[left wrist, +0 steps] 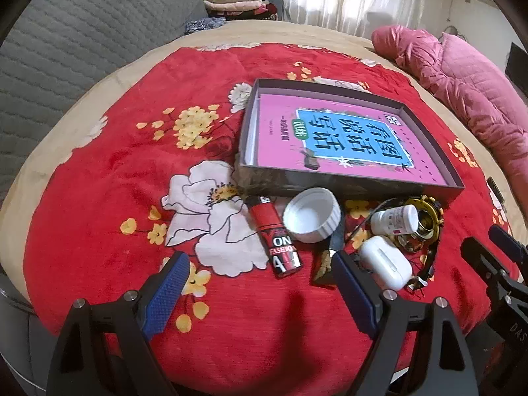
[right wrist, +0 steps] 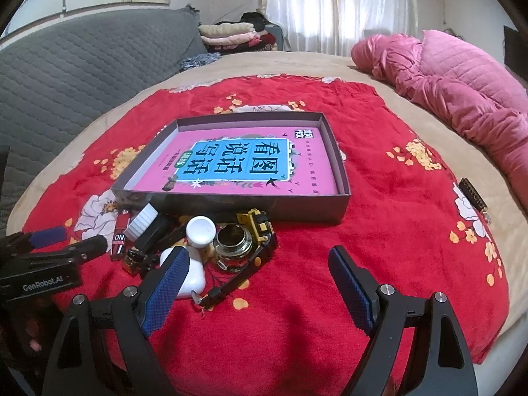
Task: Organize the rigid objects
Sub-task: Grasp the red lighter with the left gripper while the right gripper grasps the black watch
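in the left wrist view, the left gripper [left wrist: 260, 277] hangs over a red blanket [left wrist: 132, 99] with flowers on it, and its blue fingers [left wrist: 166, 297] are spread wide apart with nothing between them. a gray box [left wrist: 346, 184] sits on the blanket with a pink book [left wrist: 330, 138] lying flat inside. just in front of the box is a little pile: a red lighter [left wrist: 275, 234], a white cap [left wrist: 312, 214] (open side up), a white pill bottle [left wrist: 394, 219] on its side, a white earbud case [left wrist: 386, 262] and a watch [left wrist: 425, 217]. in the right wrist view, the right gripper [right wrist: 255, 277] also has its fingers spread wide, holding nothing. the same pile lies by its left finger, with a small glass jar [right wrist: 232, 244] beside the watch. the book is still in the box [right wrist: 333, 138]. a pink quilt [right wrist: 462, 82] is bunched up far to the right.
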{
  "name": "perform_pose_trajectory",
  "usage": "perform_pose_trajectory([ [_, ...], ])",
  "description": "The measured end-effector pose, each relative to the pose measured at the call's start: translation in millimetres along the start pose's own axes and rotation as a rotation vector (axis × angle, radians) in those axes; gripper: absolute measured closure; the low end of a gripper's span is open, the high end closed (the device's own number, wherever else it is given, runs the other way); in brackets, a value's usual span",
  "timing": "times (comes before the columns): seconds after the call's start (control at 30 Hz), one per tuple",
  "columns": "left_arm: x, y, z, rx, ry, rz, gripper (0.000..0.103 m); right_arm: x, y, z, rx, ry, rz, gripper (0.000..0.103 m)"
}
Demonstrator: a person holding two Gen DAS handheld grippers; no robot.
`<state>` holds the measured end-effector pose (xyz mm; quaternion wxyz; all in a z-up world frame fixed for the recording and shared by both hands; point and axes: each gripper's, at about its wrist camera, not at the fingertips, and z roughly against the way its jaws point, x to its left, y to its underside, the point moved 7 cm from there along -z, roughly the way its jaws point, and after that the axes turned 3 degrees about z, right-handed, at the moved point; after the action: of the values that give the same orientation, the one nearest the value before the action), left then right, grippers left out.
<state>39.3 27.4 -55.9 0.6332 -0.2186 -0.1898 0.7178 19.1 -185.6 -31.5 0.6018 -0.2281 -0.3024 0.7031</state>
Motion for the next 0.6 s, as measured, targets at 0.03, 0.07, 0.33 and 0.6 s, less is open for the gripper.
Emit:
perform_pose_trajectory([
  [0.03,1,0,-1,0.004,0.001,0.003,0.016,-2,0,-1,0.001,-0.004,-0.006,0.016],
  [0.07,2,0,-4,0.011,0.002,0.003,0.016,-2,0,-2,0.003,-0.007,-0.010,0.016],
  [0.33,8,4,-22,0.048,-0.017,0.017,0.016,-10,2,-8,0.008,-0.006,-0.025,0.016],
  [0.6,5,3,-40,0.073,-0.043,0.026,0.016,-15,5,-19,0.025,0.006,-0.026,0.016],
])
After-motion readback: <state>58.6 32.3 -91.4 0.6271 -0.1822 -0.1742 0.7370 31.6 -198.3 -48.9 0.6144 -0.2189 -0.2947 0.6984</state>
